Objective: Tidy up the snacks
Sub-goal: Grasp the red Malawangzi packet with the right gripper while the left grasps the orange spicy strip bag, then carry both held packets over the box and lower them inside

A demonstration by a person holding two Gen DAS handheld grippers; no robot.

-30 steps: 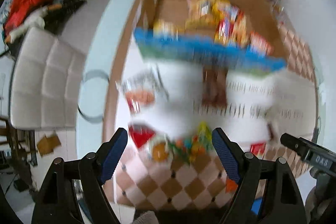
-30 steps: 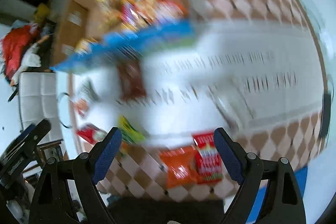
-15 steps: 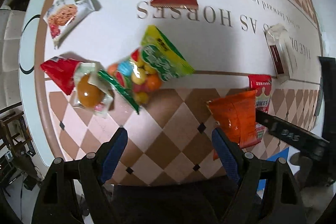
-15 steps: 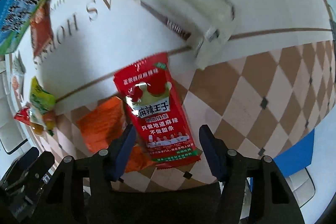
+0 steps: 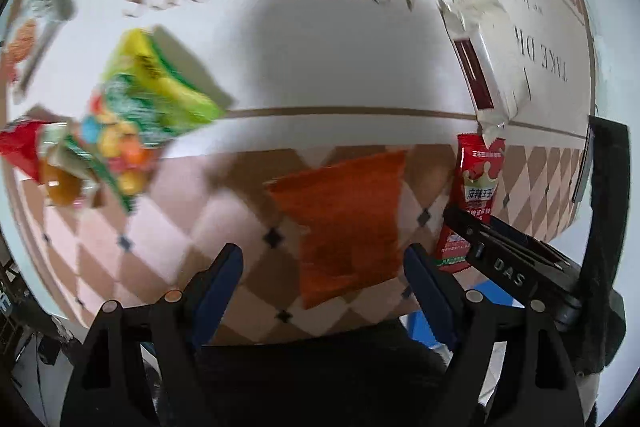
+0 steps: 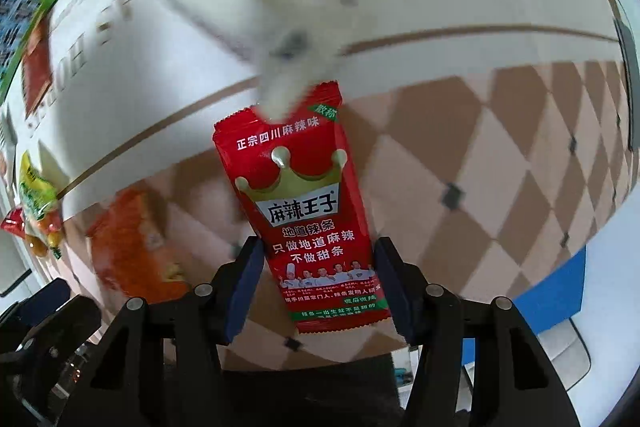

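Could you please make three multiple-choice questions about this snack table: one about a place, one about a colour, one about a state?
1. Where is the red packet with the crown picture?
A. Between the right gripper's fingers
B. Inside a cardboard box
C. Under the green candy bag

2. What colour is the flat packet lying ahead of the left gripper?
A. Blue
B. Orange
C. Black

3. How are the left gripper's fingers?
A. Pressed on a packet
B. Wide apart, holding nothing
C. Fully closed together

Answers:
1 A: the right wrist view shows the packet's lower part between the blue pads, whose jaws are closing.
2 B: it is orange on the checked tablecloth.
3 B: both pads stand clear of the orange packet.
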